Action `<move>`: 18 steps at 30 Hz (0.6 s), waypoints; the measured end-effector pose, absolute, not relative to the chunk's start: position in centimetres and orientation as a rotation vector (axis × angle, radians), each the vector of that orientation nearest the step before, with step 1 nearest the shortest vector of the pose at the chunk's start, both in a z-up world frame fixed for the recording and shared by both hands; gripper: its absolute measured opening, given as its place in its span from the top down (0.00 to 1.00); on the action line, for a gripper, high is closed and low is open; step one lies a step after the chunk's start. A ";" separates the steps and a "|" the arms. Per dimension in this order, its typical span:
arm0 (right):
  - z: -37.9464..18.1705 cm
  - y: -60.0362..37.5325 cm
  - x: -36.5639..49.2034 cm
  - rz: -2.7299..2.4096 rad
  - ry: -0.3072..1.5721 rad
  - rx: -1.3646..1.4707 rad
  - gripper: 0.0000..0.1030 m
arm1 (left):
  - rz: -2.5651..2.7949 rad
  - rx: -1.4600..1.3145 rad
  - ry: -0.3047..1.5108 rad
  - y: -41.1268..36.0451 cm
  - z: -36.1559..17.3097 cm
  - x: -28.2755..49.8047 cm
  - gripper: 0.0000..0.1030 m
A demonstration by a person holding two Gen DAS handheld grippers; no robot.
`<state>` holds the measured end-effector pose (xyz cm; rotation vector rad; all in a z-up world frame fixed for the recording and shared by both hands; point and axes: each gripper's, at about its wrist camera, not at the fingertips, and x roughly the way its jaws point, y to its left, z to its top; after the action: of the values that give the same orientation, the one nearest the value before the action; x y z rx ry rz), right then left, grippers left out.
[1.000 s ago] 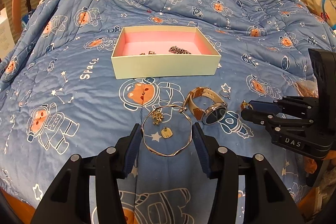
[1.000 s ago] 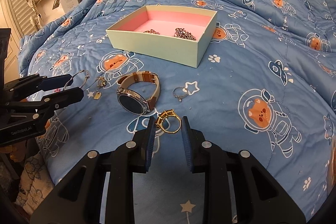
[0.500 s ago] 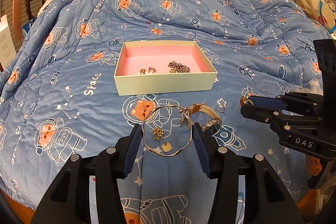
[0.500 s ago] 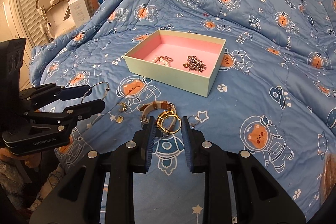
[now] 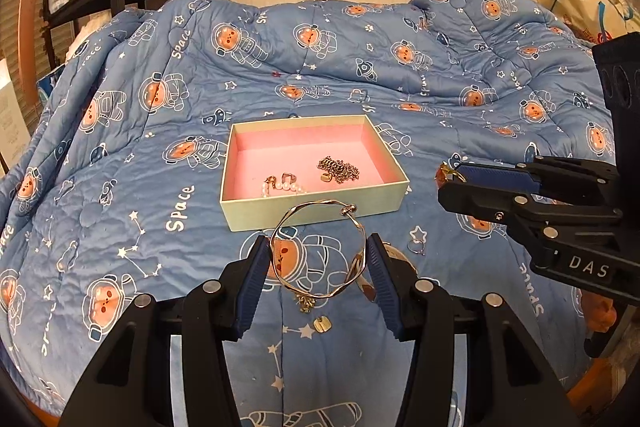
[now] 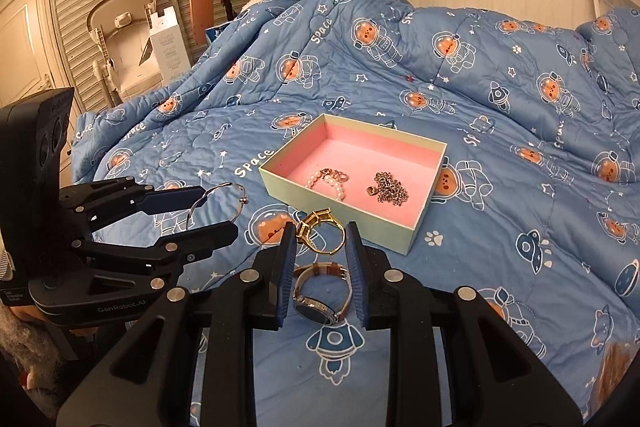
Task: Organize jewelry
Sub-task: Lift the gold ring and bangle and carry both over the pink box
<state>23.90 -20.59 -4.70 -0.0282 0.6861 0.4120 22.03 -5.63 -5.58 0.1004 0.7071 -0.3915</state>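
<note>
— On the near side of the box, what were your tongs doing?

— My left gripper [image 5: 318, 267] stood about half open, its pads pressed against both sides of the twisted gold bangle [image 5: 319, 250], which hung clear of the quilt [image 5: 120, 155] just in front of the box's near wall. My right gripper [image 6: 321, 263] was much narrower, clamped on the gold ring [image 6: 321, 231], also lifted and near the box's near corner.

— And the box itself?

— The pale green box with pink lining [image 6: 408, 239] sat open on the quilt, farther off than both grippers. Inside it lay a pearl bracelet [image 6: 326, 181] on the left and a bunched chain necklace [image 6: 390, 189] to its right, so I judged two pieces were already put away.

— What was left outside?

— A wristwatch with a tan strap [image 6: 320, 297] lay on the quilt right under my right gripper. A small silver ring [image 5: 416, 247] lay to the right of the bangle, and two little gold charms [image 5: 314, 313] lay between my left fingers, nearer than the bangle. I couldn't tell whether they were loose pieces.

— So, how far along?

— Roughly midway, I'd say: two in, two in the air and due for the box, then the watch, the small ring and the charms.
</note>
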 end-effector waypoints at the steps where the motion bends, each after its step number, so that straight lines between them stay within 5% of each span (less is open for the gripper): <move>1: -4.7 -20.5 24.2 0.412 0.686 -0.030 0.75 | -0.392 0.100 0.709 -5.6 -5.6 22.3 0.53; 18: -5.8 -20.8 32.1 0.389 0.748 -0.027 0.75 | -0.378 0.088 0.774 -5.0 -6.6 29.5 0.53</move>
<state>32.12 -20.78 -5.80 -0.0272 0.7482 0.3892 29.47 -4.96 -6.59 0.0877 0.7744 -0.3780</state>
